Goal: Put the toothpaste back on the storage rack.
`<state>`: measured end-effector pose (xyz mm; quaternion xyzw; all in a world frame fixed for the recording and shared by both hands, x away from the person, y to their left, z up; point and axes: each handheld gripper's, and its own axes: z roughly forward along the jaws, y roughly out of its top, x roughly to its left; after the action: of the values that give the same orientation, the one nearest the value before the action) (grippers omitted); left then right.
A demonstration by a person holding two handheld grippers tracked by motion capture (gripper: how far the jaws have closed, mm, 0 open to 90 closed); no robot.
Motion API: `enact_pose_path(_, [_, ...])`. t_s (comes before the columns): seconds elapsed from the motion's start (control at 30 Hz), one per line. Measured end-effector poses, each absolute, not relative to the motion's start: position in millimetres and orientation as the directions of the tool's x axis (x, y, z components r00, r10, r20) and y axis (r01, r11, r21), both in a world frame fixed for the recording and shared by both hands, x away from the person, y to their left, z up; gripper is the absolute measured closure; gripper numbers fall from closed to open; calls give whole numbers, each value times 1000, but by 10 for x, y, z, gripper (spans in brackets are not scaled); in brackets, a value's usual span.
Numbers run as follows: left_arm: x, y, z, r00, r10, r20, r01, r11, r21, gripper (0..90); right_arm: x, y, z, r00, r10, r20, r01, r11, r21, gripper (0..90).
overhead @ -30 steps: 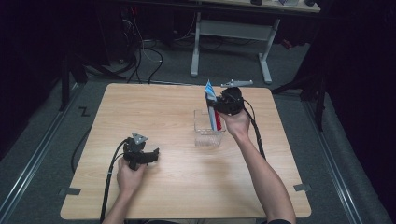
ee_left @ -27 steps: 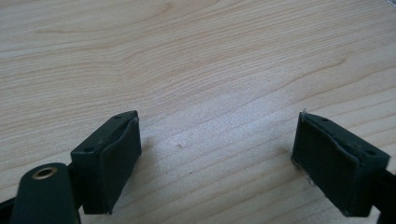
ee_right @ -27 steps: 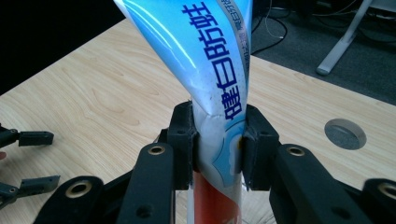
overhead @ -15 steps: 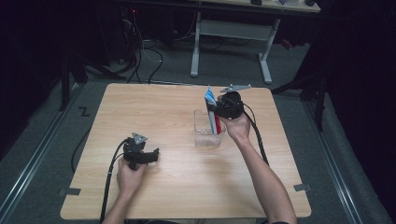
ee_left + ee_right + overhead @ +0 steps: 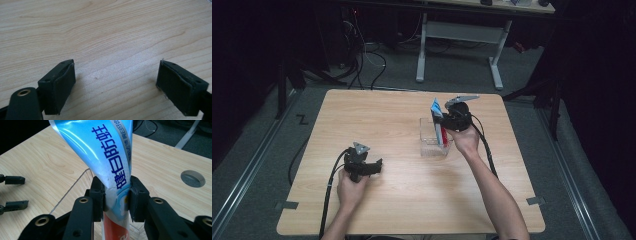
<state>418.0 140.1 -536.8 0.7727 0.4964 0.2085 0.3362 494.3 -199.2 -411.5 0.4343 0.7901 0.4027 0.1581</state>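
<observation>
- here the right gripper has its jaws closed tight on a toothpaste tube, pinching it about midway, where the blue-and-white part gives way to the red lower part.
- the tube stands nearly upright, crimped flat end up and red end down inside a clear plastic container; that pose looks chosen so the tube can travel straight along the container's open top rather than scrape a wall.
- in the high view the right gripper sits at the container's far right corner, with the tube leaning a little toward the table's far edge.
- whether the tube's lower end touches the container's floor cannot be told; the jaws and the clear walls hide it.
- the left gripper has its jaws spread wide and holds nothing; bare wood lies between its pads.
- it rests low on the table in the near left part, well apart from the container, which seems to keep it out of the working hand's way.
- room for moving: the container stands right of centre, with open tabletop on every side. a round cable hole lies in the wood beyond the right gripper, near the table's edge.
- the thin clear rim is the edge to mind, since a sideways drag could tip or shift the light container.
</observation>
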Motion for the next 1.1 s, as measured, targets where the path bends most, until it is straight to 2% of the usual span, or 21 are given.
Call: enact_pose_path(1.1, [4180, 1400, -5368, 420, 907, -11, 627, -281, 727, 157, 4969, -1835, -4213, -608, 788, 97, 566, 344, 750, 684])
